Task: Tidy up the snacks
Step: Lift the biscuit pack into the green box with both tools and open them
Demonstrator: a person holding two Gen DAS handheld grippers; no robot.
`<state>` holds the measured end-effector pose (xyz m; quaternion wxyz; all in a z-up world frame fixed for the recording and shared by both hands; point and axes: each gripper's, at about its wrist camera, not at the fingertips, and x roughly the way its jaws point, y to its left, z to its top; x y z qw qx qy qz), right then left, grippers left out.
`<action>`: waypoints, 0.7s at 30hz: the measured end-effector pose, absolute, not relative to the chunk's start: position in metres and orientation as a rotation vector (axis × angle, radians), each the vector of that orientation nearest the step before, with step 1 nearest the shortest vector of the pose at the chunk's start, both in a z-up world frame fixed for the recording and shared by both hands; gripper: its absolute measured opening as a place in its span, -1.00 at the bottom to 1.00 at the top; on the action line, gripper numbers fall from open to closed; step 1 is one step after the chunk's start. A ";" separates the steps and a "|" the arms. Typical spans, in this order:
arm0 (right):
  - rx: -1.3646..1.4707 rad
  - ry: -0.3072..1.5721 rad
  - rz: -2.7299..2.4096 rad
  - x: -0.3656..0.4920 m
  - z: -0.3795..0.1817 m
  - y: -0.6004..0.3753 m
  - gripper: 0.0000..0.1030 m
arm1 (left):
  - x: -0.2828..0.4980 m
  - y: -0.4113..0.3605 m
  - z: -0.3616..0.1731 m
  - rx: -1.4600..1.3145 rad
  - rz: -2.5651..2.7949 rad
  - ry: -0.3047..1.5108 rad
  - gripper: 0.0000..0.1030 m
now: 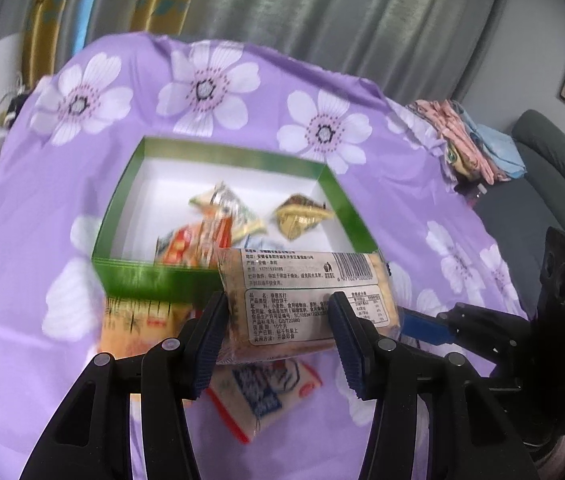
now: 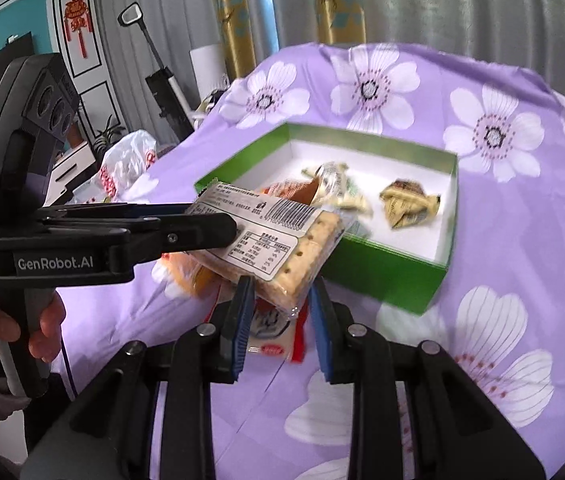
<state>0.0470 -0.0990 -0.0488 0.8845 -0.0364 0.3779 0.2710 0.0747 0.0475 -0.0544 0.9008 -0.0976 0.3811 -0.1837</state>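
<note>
My left gripper (image 1: 278, 308) is shut on a clear cracker packet (image 1: 302, 296) with a white label and holds it above the table, just in front of the green box (image 1: 138, 276). The same cracker packet (image 2: 282, 248) shows in the right wrist view, held by the left gripper (image 2: 218, 220). My right gripper (image 2: 280, 292) is open and empty, its fingers just below the packet's near end. The green box (image 2: 370, 272) holds several wrapped snacks: an orange packet (image 1: 186, 246), a pale green one (image 1: 226, 204) and a brown-yellow one (image 2: 408, 202).
A purple flowered cloth (image 1: 322, 92) covers the table. A yellow-orange packet (image 1: 138, 328) and a white, blue and red packet (image 1: 258, 396) lie on the cloth in front of the box. Folded clothes (image 1: 470, 144) lie at the far right, and a white plastic bag (image 2: 126, 164) at the left.
</note>
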 end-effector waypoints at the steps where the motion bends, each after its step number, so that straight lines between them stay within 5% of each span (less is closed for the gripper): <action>1: -0.072 0.779 0.562 0.050 -0.047 -0.100 -0.44 | 0.078 0.046 -0.052 -0.196 -0.381 0.781 0.01; 21: -0.035 0.833 0.522 0.145 -0.062 -0.113 -0.42 | 0.168 0.031 -0.067 -0.169 -0.354 0.828 0.01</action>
